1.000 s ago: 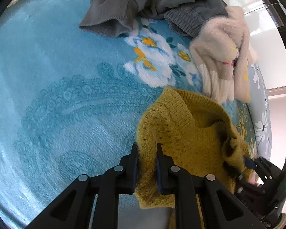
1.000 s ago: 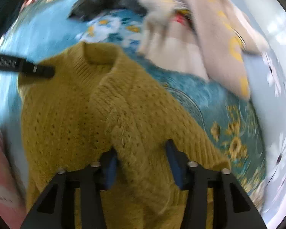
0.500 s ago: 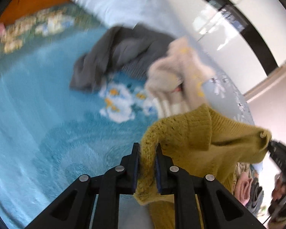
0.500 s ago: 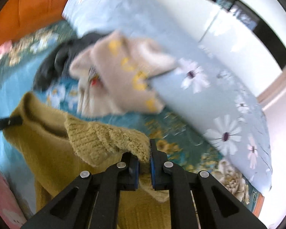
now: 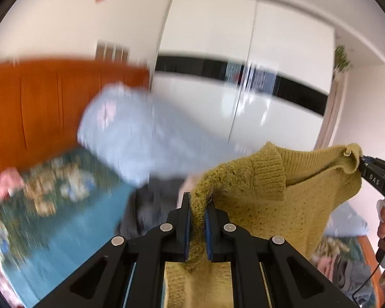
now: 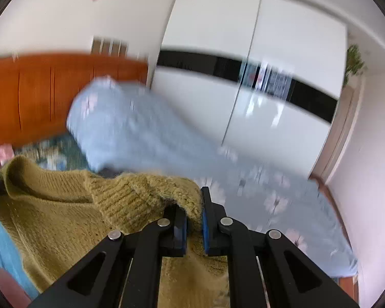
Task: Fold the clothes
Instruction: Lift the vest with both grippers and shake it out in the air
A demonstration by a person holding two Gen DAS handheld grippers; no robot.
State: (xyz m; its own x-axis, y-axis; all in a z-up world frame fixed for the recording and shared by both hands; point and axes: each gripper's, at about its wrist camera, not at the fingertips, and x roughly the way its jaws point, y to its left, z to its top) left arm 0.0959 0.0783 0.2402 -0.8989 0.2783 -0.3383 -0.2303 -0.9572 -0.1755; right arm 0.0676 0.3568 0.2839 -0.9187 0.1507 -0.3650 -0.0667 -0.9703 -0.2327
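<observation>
Right now my left tool (image 5: 197, 227) is clenched on the mustard knit sweater (image 5: 290, 195), the blue pads pinching a thick bunch of knit at what I take to be one shoulder edge beside the ribbed collar. My right tool (image 6: 193, 227) is likewise closed on the same sweater (image 6: 71, 220), gripping a rolled edge of it on the far side of the collar. In the left view the right tool shows at about 3 o'clock, with the sweater's corner hooked at its tip, so the garment hangs spread between the two, lifted clear of the bed (image 5: 54, 233), which lies toward 8 o'clock.

I judge the sweater to be soft, bulky and fairly light, with an open, stretchy stitch. It will sag under its own weight and lengthen where I pinch it, so the grip points are likely to creep. The knit is fuzzy rather than slippery, so I expect the pads to hold, though loose loops could snag on the tool edges. The firmer ribbed collar and shoulder seams look like the best places to hold; the body fabric would only stretch.

Farther out, a pale blue flowered quilt (image 6: 146, 138) lies heaped near 11 o'clock, with an orange wooden headboard (image 5: 38, 107) at 9 o'clock and a white wardrobe (image 6: 256, 77) beyond at 1 o'clock. The surroundings are blurred.
</observation>
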